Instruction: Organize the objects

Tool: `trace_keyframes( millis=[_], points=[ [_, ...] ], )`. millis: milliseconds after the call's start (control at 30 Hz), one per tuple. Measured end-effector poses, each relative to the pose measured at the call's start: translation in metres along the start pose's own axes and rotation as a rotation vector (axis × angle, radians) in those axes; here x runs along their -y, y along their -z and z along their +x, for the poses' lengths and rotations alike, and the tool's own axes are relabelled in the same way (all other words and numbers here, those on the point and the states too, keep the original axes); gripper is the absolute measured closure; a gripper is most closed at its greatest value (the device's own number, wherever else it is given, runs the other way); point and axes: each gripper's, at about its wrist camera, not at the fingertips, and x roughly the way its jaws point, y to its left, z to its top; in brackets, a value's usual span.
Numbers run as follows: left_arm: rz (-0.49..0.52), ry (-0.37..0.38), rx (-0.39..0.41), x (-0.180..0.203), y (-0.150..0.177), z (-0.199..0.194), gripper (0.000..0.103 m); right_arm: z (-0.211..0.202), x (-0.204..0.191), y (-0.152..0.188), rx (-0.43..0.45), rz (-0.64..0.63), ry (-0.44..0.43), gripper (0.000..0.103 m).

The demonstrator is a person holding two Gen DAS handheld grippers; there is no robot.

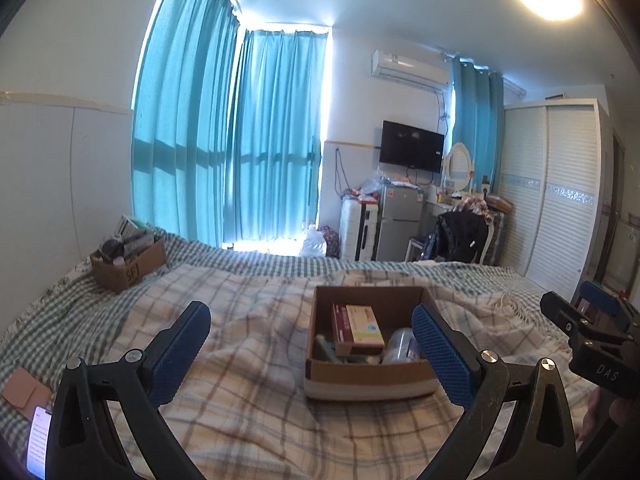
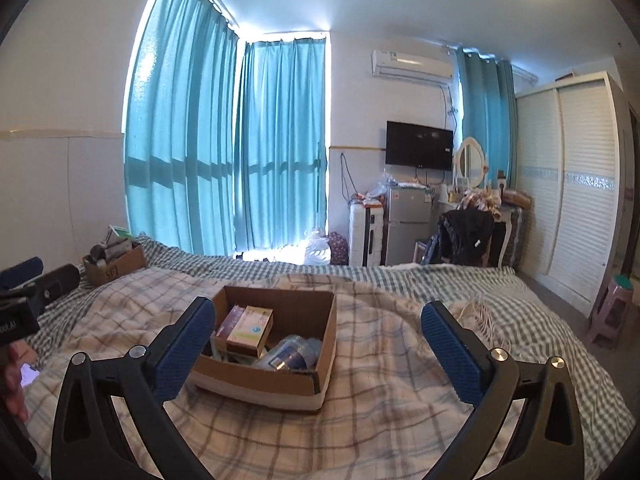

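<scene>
An open cardboard box [image 1: 368, 376] [image 2: 256, 384] sits on the plaid blanket in the middle of the bed. It holds a pink and green medicine carton [image 1: 360, 330] [image 2: 250, 330] and a clear plastic jar [image 1: 400, 348] [image 2: 288, 354] lying on its side. My left gripper [image 1: 311, 314] hovers in front of the box, open and empty, and shows at the left edge of the right wrist view [image 2: 32, 288]. My right gripper [image 2: 319, 310] is wide open with nothing between its pads. It hangs just right of the box and shows at the right edge of the left wrist view [image 1: 592, 320].
A second cardboard box [image 1: 128, 264] [image 2: 114, 264] full of items stands at the bed's far left corner. A lit phone [image 1: 38, 440] and a brown wallet [image 1: 24, 390] lie near left. A pink stool [image 2: 612, 308] and a white wardrobe [image 2: 576, 200] are on the right.
</scene>
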Motion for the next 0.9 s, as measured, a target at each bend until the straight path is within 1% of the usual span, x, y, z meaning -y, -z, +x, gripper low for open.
trace_keyframes(
  millis=[133, 233, 333, 400, 533, 700, 900],
  points=[
    [-0.008, 0.021, -0.025, 0.003, 0.005, 0.000, 0.000, 0.001, -0.003, 0.004, -0.028, -0.038, 0.001, 0.000],
    [0.005, 0.028, -0.035, 0.007, 0.005, 0.001, 0.000, 0.001, -0.003, 0.006, -0.035, -0.021, -0.003, 0.000],
    [0.022, 0.015, -0.028, 0.010, 0.004, -0.003, 0.000, -0.001, -0.001, 0.003, -0.033, -0.013, -0.002, 0.000],
    [0.011, 0.002, -0.013, 0.009, 0.003, -0.007, 0.000, -0.002, -0.002, 0.001, -0.036, -0.018, -0.002, 0.000],
    [-0.010, 0.011, -0.020, 0.008, 0.003, -0.006, 0.000, -0.007, -0.006, -0.002, -0.028, -0.033, -0.009, 0.000],
    [0.016, 0.008, -0.011, 0.010, 0.000, -0.011, 0.000, -0.006, -0.010, 0.000, -0.036, -0.037, -0.004, 0.000],
    [0.006, 0.017, -0.025, 0.010, 0.001, -0.011, 0.000, -0.007, -0.013, 0.001, -0.036, -0.041, -0.005, 0.000]
  ],
)
